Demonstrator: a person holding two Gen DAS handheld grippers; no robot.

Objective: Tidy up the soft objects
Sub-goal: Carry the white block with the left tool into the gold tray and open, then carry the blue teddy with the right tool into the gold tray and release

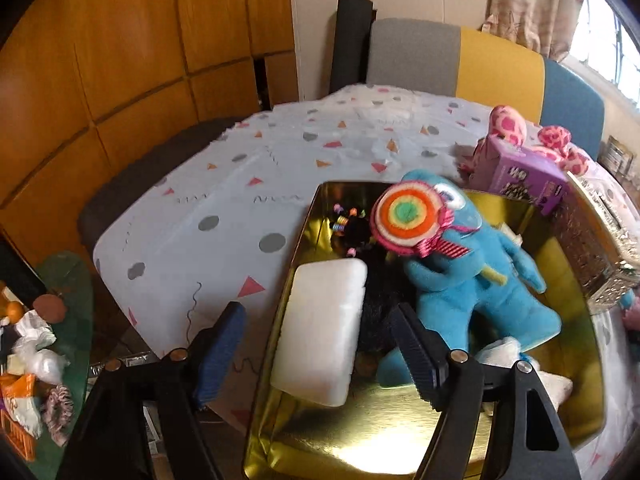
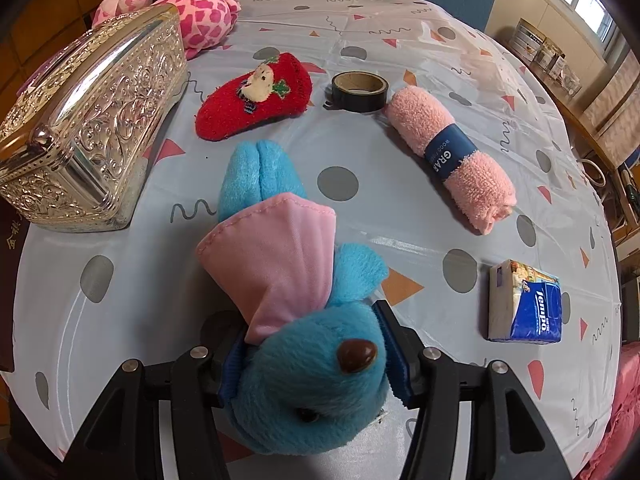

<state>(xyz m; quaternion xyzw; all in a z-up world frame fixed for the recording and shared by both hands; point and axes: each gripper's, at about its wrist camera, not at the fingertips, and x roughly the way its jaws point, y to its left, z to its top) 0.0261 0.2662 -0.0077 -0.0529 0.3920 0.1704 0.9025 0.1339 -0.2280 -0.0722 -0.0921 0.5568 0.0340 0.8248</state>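
Holding a blue plush bird (image 2: 308, 392), the right gripper (image 2: 316, 364) must carry it next to the gold tray (image 1: 360, 440); left gripper (image 1: 320, 344) gapes empty above a white sponge (image 1: 324, 332).

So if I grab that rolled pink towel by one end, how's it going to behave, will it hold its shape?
The pink towel will probably droop rather than stay stiff: it looks like fluffy terry. The blue paper band wraps only its middle, so the ends may loosen. Being a roll, it would likely roll sideways if nudged.
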